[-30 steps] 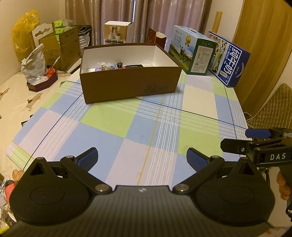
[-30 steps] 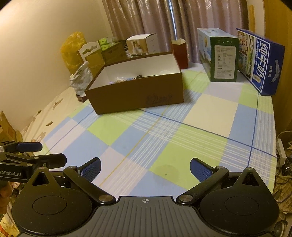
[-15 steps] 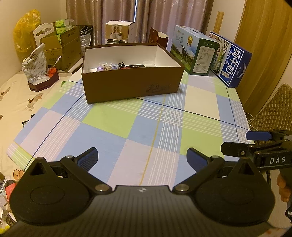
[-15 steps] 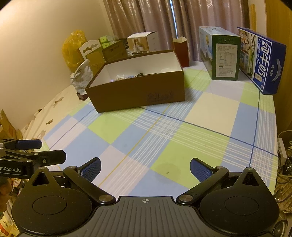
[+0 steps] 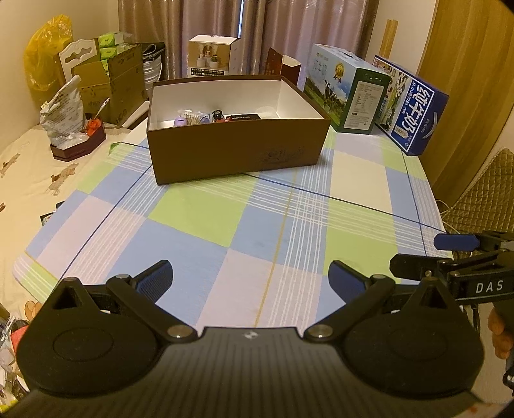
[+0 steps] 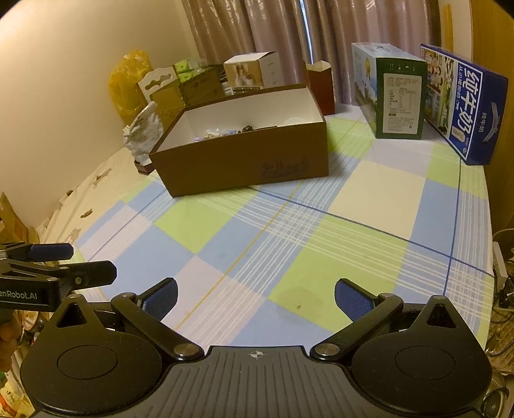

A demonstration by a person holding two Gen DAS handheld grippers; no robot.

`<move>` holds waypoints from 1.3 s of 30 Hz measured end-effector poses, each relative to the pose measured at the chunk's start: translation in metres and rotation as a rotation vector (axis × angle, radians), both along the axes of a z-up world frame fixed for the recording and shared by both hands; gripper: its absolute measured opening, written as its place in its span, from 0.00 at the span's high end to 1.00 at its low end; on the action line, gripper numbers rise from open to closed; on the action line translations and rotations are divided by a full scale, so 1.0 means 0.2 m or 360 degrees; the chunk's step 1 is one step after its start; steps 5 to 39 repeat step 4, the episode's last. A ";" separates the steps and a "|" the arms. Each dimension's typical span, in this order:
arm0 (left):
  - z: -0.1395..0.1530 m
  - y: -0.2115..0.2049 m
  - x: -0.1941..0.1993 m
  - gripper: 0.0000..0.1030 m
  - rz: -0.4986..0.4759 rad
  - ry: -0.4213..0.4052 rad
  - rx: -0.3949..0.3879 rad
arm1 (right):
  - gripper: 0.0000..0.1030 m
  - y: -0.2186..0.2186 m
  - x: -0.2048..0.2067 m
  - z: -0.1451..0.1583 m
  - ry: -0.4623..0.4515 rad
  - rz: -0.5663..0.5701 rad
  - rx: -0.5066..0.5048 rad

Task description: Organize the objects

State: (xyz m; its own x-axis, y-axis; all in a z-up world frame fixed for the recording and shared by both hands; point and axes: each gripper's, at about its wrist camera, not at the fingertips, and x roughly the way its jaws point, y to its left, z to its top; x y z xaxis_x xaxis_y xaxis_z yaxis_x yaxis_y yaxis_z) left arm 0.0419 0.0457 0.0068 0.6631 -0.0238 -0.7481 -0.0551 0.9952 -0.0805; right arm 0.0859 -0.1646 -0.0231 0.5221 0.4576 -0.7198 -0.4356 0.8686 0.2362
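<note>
Open brown box (image 5: 237, 151), small items inside

A lived-in home dining room: a checked tablecloth (image 5: 225, 218) covers the table, 2 milk cartons (image 5: 414, 115) stand at 1 o'clock, drawn curtains (image 5: 257, 29) hang at 12, household clutter (image 5: 96, 83) piles at 10.

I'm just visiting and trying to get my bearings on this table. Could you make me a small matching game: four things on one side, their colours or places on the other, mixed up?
Things
1. open box
2. milk carton
3. plastic bag
4. left gripper

Descriptions
A. blue, at the table's far right
B. yellow, far left by the wall
C. brown outside, white inside, small items in it
D. fingers spread, holding nothing

Pairs: 1-C, 2-A, 3-B, 4-D
</note>
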 end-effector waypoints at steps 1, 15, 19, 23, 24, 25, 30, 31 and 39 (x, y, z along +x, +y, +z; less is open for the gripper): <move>0.00 0.00 0.01 0.01 0.0001 0.0000 0.0004 | 0.02 0.00 0.00 0.00 0.0000 -0.0001 0.0000; 0.01 0.01 0.03 0.01 0.0003 -0.0001 0.0010 | 0.02 0.01 0.01 -0.01 0.0005 0.0000 0.0002; 0.01 0.01 0.03 0.01 0.0003 -0.0001 0.0010 | 0.02 0.01 0.01 -0.01 0.0005 0.0000 0.0002; 0.01 0.01 0.03 0.01 0.0003 -0.0001 0.0010 | 0.02 0.01 0.01 -0.01 0.0005 0.0000 0.0002; 0.01 0.01 0.03 0.01 0.0003 -0.0001 0.0010 | 0.02 0.01 0.01 -0.01 0.0005 0.0000 0.0002; 0.01 0.01 0.03 0.01 0.0003 -0.0001 0.0010 | 0.02 0.01 0.01 -0.01 0.0005 0.0000 0.0002; 0.01 0.01 0.03 0.01 0.0003 -0.0001 0.0010 | 0.02 0.01 0.01 -0.01 0.0005 0.0000 0.0002; 0.01 0.01 0.03 0.01 0.0003 -0.0001 0.0010 | 0.02 0.01 0.01 -0.01 0.0005 0.0000 0.0002; 0.01 0.01 0.03 0.01 0.0003 -0.0001 0.0010 | 0.02 0.01 0.01 -0.01 0.0005 0.0000 0.0002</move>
